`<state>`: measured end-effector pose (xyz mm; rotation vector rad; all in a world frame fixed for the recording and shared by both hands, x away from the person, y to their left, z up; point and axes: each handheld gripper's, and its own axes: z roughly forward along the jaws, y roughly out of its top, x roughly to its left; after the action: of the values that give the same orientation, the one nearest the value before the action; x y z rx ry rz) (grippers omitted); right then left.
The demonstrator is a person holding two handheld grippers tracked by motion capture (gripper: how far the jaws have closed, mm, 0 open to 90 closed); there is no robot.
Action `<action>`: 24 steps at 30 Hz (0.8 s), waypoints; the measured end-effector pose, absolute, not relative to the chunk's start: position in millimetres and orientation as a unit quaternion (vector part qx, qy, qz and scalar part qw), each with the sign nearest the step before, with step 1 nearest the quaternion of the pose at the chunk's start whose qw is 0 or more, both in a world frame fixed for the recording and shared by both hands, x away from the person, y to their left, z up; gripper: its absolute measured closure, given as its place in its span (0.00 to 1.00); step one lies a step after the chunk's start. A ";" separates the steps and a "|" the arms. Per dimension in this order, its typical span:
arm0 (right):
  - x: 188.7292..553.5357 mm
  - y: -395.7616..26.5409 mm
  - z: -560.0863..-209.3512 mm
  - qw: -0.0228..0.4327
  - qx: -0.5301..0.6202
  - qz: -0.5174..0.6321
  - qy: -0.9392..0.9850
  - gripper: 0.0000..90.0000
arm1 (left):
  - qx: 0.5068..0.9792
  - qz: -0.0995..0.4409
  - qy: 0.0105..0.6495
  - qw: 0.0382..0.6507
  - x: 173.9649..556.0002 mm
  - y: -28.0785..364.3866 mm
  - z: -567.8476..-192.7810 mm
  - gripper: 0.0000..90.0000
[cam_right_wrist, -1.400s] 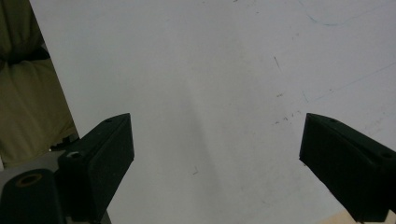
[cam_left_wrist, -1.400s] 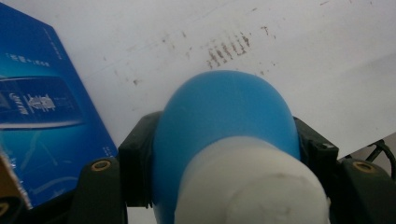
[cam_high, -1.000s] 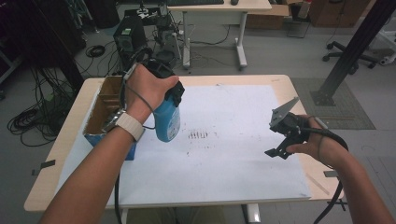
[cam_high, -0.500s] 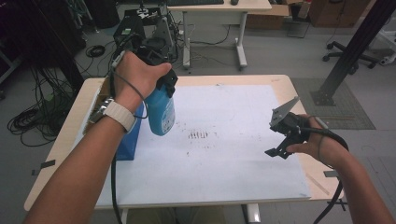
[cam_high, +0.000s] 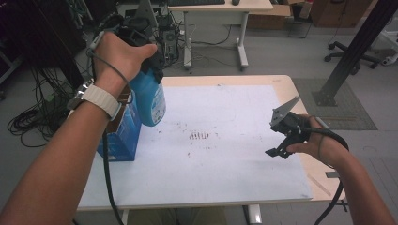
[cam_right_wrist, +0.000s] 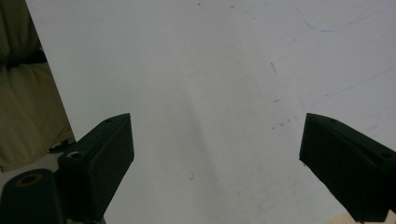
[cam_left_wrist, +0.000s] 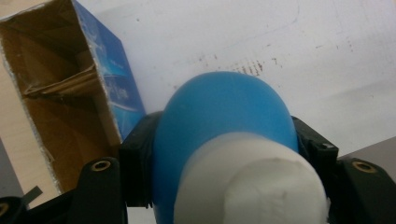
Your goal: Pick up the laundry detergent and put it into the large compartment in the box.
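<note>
Presently: blue plastic bottle with white cap [cam_left_wrist: 224,140], clamped in left gripper [cam_high: 141,51], held above white table sheet [cam_high: 225,154] beside open blue cardboard box [cam_high: 123,136], probably clear of it. Right gripper [cam_right_wrist: 215,163]: jaws wide apart, nothing between.

L gripper [cam_high: 146,70] holds blue bottle [cam_high: 151,101] above box [cam_high: 123,136].

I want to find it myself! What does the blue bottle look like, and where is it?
Look at the white table sheet. At its left edge stands an open blue cardboard box. Above it the left gripper holds the bottle: smooth, rounded, bright blue, white-capped, unlike the square box.
</note>
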<state>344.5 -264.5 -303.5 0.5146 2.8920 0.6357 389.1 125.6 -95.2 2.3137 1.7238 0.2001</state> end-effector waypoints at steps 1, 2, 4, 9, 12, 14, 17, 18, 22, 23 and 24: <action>344.5 -264.5 -303.5 0.068 0.171 0.211 0.960 0.11 | 0.794 0.069 0.591 0.124 389.1 125.6 -95.2 0.41; 344.9 -264.3 -303.7 0.068 0.170 0.211 0.960 0.11 | 0.793 0.068 0.593 0.123 389.3 127.2 -94.1 0.41; 345.1 -263.7 -303.4 0.068 0.170 0.211 0.960 0.11 | 0.791 0.069 0.595 0.124 389.5 130.1 -92.0 0.41; 345.3 -262.4 -301.9 0.068 0.169 0.210 0.960 0.11 | 0.789 0.069 0.598 0.124 389.5 137.1 -87.3 0.42; 345.0 -262.7 -300.9 0.070 0.171 0.210 0.960 0.11 | 0.787 0.069 0.600 0.125 389.8 141.6 -84.6 0.41; 344.9 -263.0 -301.0 0.069 0.171 0.211 0.960 0.11 | 0.788 0.068 0.600 0.122 390.1 142.8 -84.0 0.41; 345.2 -263.1 -301.7 0.069 0.172 0.210 0.960 0.11 | 0.785 0.072 0.603 0.122 390.6 145.5 -81.8 0.42; 345.3 -263.0 -302.0 0.069 0.172 0.208 0.960 0.11 | 0.784 0.073 0.604 0.122 390.8 146.7 -80.9 0.42; 345.6 -262.2 -302.4 0.068 0.172 0.209 0.960 0.11 | 0.781 0.072 0.608 0.126 391.4 152.7 -76.7 0.41; 345.8 -262.2 -302.4 0.068 0.173 0.209 0.960 0.11 | 0.780 0.072 0.609 0.126 391.5 154.8 -75.5 0.41; 346.0 -262.4 -302.4 0.068 0.173 0.209 0.960 0.11 | 0.779 0.073 0.610 0.126 391.4 156.0 -74.6 0.41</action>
<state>346.0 -262.4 -302.4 0.5213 2.8920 0.6293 391.4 156.0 -74.6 2.2676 1.7763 0.2125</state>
